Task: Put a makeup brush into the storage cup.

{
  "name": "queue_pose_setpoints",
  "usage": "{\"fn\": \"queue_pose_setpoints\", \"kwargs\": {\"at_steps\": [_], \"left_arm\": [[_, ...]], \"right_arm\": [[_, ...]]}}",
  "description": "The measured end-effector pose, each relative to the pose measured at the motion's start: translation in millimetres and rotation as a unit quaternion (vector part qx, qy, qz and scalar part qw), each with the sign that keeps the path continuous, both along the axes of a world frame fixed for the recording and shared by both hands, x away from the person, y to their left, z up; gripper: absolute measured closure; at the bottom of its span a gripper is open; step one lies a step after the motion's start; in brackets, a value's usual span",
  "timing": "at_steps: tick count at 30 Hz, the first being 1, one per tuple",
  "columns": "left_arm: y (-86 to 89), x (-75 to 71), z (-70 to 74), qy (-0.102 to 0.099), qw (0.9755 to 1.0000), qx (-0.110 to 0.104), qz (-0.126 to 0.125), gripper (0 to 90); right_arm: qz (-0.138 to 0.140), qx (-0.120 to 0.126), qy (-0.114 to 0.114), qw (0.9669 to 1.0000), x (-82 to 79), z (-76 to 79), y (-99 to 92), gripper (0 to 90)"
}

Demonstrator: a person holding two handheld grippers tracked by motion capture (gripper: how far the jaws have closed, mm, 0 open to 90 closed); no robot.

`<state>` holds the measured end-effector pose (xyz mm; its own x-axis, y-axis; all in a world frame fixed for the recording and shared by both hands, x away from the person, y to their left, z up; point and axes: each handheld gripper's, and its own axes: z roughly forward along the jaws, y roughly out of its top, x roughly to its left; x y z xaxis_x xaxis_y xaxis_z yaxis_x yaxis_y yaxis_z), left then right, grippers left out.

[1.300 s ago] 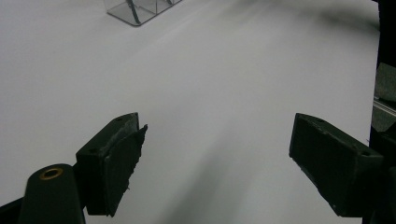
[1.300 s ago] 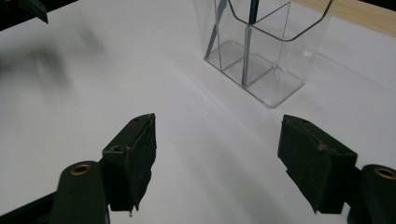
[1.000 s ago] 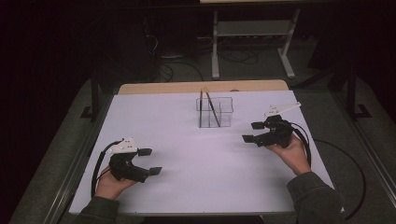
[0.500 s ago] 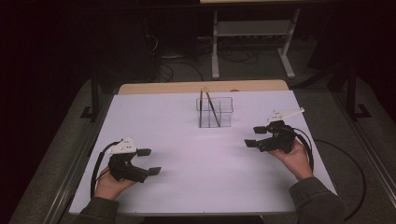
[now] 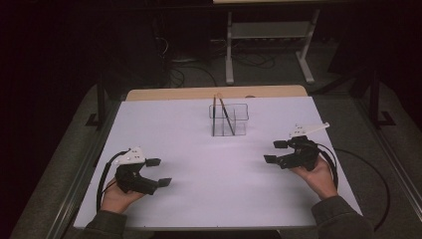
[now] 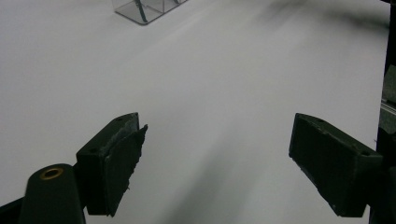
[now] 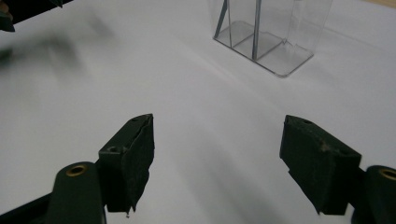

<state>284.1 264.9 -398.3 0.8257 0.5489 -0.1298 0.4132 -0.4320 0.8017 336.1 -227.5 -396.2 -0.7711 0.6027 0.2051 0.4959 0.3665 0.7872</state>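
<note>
A clear plastic holder (image 5: 229,119) with compartments stands at the far middle of the white table (image 5: 199,149), with two thin sticks (image 5: 224,113) leaning in it. The same holder (image 7: 271,42) rises ahead in the right gripper view, and its corner (image 6: 144,8) shows at the top of the left gripper view. My left gripper (image 5: 158,172) rests at the near left, open, nothing between its jaws. My right gripper (image 5: 276,152) is held at the right, open and empty, pointing left toward the table's middle. Both pairs of jaws (image 6: 215,168) (image 7: 215,163) stand wide apart over bare table.
A bare wooden strip (image 5: 214,93) edges the table's far side. Beyond it stands a white metal frame (image 5: 268,45) on the dark floor with cables. Black cables (image 5: 373,184) trail from the right gripper off the table's right edge.
My right gripper has drawn nearer and slightly down the table, away from the holder. The left gripper has stayed put.
</note>
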Motion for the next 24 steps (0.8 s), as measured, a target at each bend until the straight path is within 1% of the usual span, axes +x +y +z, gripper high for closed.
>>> {"fn": "queue_pose_setpoints", "kwargs": {"at_steps": [2, 3, 8, 12, 16, 18, 19, 20, 23, 24], "left_arm": [[0.2, 0.0, -0.2, 0.0, 1.0, 0.002, 0.0, 16.5], [0.2, 0.0, -0.2, 0.0, 1.0, 0.002, -0.001, 16.5], [0.7, -0.5, -0.6, -0.001, 1.0, -0.001, 0.004, 16.5], [0.3, -0.3, 0.1, -0.005, 1.0, 0.003, 0.004, 16.5], [-0.2, -1.0, 0.2, -0.007, 1.0, 0.003, 0.007, 16.5], [0.5, -1.9, 1.0, -0.005, 0.9999, 0.0, 0.01, 16.5], [1.5, -1.9, 1.7, -0.009, 0.9999, 0.002, 0.009, 16.5], [1.5, -2.6, 1.6, -0.009, 0.9999, -0.003, 0.013, 16.5], [2.3, -4.5, 2.1, -0.01, 0.9998, -0.002, 0.017, 16.5], [1.9, -5.3, 2.5, -0.011, 0.9997, -0.005, 0.02, 16.5]], "right_arm": [[0.0, 0.0, -0.001, 1.0, -1.4, -2.5, -1.0, 25.0], [-0.001, -0.003, 0.004, 1.0, -2.2, -2.9, -1.3, 24.6], [-0.005, 0.0, 0.0, 1.0, -7.5, -4.8, -4.0, 24.5], [-0.006, 0.0, -0.002, 1.0, -12.5, -5.8, -5.2, 24.2], [-0.007, 0.0, -0.004, 1.0, -16.6, -6.4, -6.1, 23.5], [-0.008, 0.004, -0.007, 0.9999, -19.1, -6.1, -6.2, 23.5], [-0.008, 0.003, -0.008, 0.9999, -20.8, -6.1, -6.3, 23.5], [-0.006, 0.002, -0.009, 0.9999, -22.1, -6.2, -6.5, 23.4], [-0.01, 0.005, -0.01, 0.9999, -26.0, -6.8, -7.4, 23.2], [-0.01, 0.004, -0.013, 0.9999, -26.6, -7.1, -7.7, 23.1]]}}
